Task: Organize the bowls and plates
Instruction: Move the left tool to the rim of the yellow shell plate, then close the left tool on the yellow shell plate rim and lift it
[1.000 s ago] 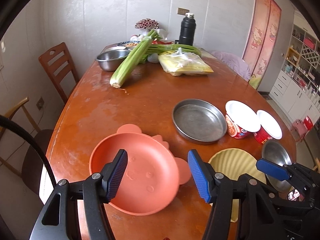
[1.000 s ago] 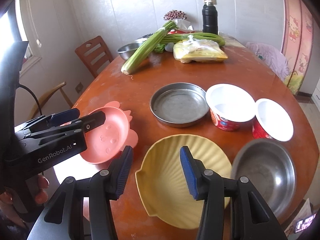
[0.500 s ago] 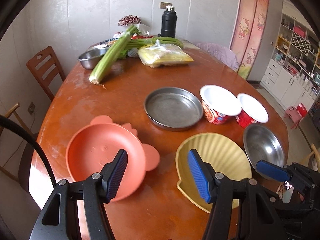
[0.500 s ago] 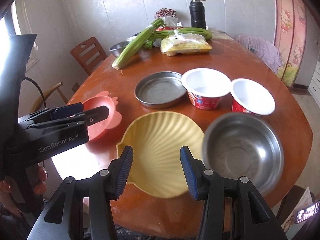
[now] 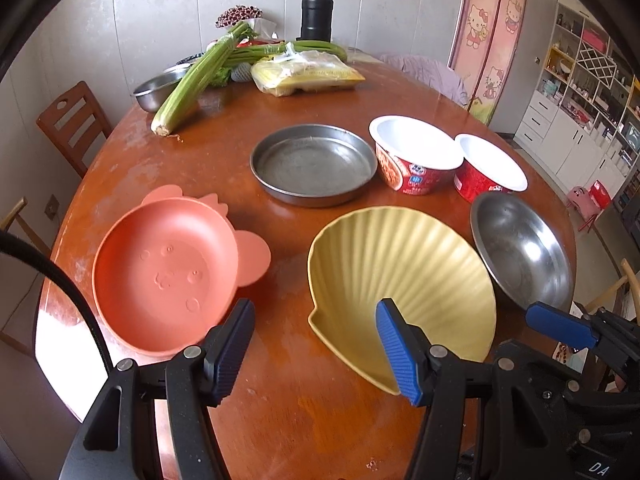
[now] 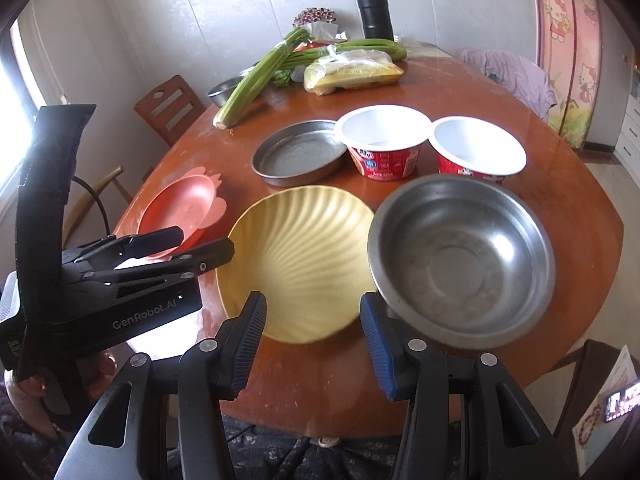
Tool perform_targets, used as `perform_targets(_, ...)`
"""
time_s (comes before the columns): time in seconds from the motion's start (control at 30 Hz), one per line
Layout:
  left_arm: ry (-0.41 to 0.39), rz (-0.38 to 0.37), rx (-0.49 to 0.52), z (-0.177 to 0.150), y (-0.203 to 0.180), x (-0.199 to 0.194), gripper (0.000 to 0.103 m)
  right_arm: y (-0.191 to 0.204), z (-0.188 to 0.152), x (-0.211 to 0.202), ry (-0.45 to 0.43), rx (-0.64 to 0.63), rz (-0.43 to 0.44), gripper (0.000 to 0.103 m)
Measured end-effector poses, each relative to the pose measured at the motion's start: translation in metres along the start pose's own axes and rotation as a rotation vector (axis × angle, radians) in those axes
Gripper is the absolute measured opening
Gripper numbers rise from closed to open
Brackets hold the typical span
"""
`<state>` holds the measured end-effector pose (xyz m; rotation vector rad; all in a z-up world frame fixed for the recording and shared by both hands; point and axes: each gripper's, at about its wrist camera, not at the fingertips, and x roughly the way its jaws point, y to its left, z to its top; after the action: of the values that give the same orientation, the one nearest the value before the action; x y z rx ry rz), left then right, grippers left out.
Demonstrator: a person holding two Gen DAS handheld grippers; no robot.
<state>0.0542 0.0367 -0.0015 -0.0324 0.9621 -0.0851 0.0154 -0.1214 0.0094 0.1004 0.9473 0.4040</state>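
On the brown oval table (image 5: pixel 224 168) lie a pink bear-shaped bowl (image 5: pixel 164 276), a yellow shell-shaped plate (image 5: pixel 404 276), a steel bowl (image 5: pixel 520 252), a round steel pan (image 5: pixel 314 164) and two red cups with white insides (image 5: pixel 416 152) (image 5: pixel 490 168). My left gripper (image 5: pixel 316 354) is open and empty, above the near table edge between pink bowl and yellow plate. My right gripper (image 6: pixel 314 340) is open and empty, just in front of the yellow plate (image 6: pixel 298 258), with the steel bowl (image 6: pixel 460 260) at its right finger.
Celery (image 5: pixel 192 80), a yellow food bag (image 5: pixel 304 74), a black flask (image 5: pixel 316 12) and another steel bowl (image 5: pixel 156 90) sit at the far end. A wooden chair (image 5: pixel 72 124) stands at the left. White shelves (image 5: pixel 588 100) stand at the right.
Both grippers have pulled back and shifted right. The yellow plate and steel bowl now sit closer to the middle of both views. Nothing on the table has moved.
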Motion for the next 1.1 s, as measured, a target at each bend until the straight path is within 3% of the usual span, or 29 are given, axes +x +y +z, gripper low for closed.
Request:
perform_targets(0.5, 0.066, -0.033, -0.035, -0.002, 0.005, 0.026, 0.062, -0.010, -0.016, 0.022, 0.088, 0.122, 0.040, 0.051)
perform_targets(1.0, 0.098, -0.059, -0.030, 0.002, 0.000, 0.052, 0.062, -0.019, -0.008, 0.051, 0.104, 0.172, 0.004, 0.050)
perform_targets(1.1, 0.088, -0.070, -0.037, 0.003, 0.000, 0.052, 0.054, -0.017, -0.006, 0.053, 0.088, 0.155, -0.001, 0.050)
